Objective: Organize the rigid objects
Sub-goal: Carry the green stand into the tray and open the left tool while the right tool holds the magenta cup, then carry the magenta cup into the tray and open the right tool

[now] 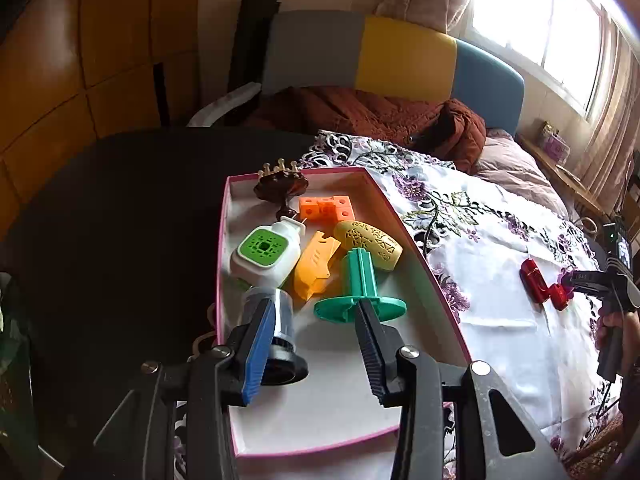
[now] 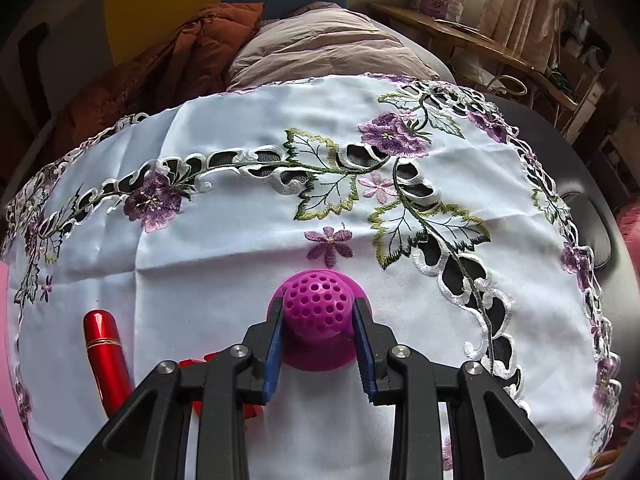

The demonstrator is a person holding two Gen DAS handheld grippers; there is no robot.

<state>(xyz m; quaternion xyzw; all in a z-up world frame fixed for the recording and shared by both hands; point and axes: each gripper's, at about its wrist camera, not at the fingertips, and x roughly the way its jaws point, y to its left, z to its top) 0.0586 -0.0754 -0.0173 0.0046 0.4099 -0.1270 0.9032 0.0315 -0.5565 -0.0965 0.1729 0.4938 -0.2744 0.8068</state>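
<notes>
My right gripper pinching the magenta perforated dome on the embroidered cloth, its base partly hidden by my fingers, red tube beside it cut off below, my left gripper spread over the pink-rimmed box, grey cylinder half hidden behind one finger.

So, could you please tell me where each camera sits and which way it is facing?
Left wrist: on the left hand-held gripper, looking along its open fingers into the pink-rimmed box of toys; beyond, a bed and window. The right hand-held gripper and the person's hand show at the far right.
Right wrist: on the right hand-held gripper, looking across the embroidered cloth; its fingers clamp a purple perforated ball piece.
Shared: the cloth, the red cylinder and the rust-coloured quilt.
</notes>
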